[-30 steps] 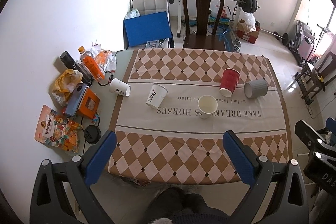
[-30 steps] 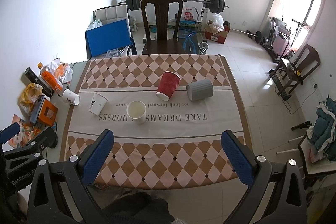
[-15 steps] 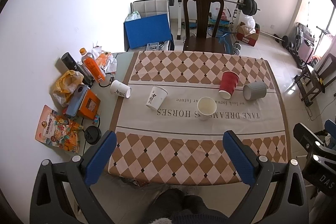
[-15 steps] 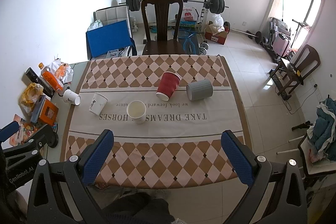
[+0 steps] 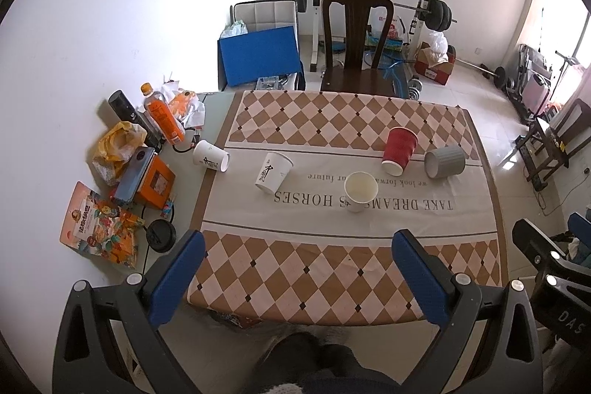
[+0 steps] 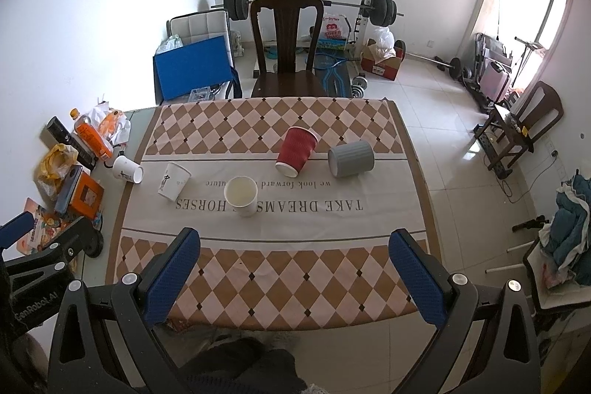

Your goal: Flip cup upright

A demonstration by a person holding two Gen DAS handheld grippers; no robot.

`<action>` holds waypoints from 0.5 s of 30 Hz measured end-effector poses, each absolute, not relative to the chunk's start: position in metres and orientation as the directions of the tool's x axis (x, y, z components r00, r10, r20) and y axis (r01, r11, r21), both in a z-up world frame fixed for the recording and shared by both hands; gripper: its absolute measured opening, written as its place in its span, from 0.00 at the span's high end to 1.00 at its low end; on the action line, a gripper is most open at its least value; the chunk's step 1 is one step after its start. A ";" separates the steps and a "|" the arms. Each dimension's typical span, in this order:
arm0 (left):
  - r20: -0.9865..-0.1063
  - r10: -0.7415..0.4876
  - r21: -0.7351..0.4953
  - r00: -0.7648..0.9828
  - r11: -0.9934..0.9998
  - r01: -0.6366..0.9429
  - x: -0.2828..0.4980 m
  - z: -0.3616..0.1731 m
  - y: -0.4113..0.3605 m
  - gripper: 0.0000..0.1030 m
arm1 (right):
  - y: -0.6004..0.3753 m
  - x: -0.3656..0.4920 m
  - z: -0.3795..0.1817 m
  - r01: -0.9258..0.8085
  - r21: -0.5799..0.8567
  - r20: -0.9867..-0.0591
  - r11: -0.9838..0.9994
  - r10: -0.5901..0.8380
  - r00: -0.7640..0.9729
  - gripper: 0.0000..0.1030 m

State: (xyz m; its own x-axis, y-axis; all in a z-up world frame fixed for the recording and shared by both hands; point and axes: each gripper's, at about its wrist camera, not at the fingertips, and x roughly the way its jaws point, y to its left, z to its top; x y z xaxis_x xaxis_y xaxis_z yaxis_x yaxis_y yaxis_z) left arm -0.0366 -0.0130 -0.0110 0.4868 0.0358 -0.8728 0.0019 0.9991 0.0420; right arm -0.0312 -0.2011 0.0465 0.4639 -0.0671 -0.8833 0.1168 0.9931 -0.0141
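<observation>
Several cups are on the checked tablecloth (image 5: 332, 268). A red ribbed cup (image 5: 399, 151) (image 6: 296, 148) and a grey ribbed cup (image 5: 444, 162) (image 6: 351, 158) lie on their sides. A white printed cup (image 5: 273, 171) (image 6: 173, 181) lies tilted, and another white printed cup (image 5: 211, 155) (image 6: 127, 168) lies on the bare table at the left. A plain white cup (image 5: 361, 190) (image 6: 241, 195) stands upright in the middle. My left gripper (image 5: 297, 250) and right gripper (image 6: 293, 248) are open and empty, high above the table's near edge.
Snack bags, an orange bottle (image 5: 162, 113), a black can, an orange box and a black lid crowd the table's left side. A dark wooden chair (image 5: 354, 39) stands at the far edge. Weights, a blue board and boxes lie beyond.
Both views have drawn back and up slightly, so the table looks a little smaller. No cup has moved, and both grippers remain open.
</observation>
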 end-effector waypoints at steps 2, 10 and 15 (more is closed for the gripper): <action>-0.871 0.038 0.045 0.489 0.999 0.003 -0.037 -0.011 -0.013 0.00 | -0.201 -0.031 0.046 0.116 -0.016 -0.883 0.993 -0.068 0.465 0.00; -0.871 0.038 0.045 0.490 0.999 0.003 -0.036 -0.011 -0.013 0.00 | -0.201 -0.032 0.048 0.120 -0.013 -0.881 0.993 -0.068 0.468 0.00; -0.871 0.036 0.043 0.491 0.999 0.002 -0.037 -0.012 -0.013 0.00 | -0.201 -0.033 0.047 0.121 -0.014 -0.880 0.993 -0.070 0.470 0.00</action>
State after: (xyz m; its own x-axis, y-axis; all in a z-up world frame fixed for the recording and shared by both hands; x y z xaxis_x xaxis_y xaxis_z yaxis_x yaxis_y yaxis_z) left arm -0.0368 -0.0127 -0.0122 0.4906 0.0359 -0.8707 0.0023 0.9991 0.0425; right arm -0.0327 -0.2014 0.0474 0.4704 -0.0697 -0.8797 0.1212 0.9925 -0.0139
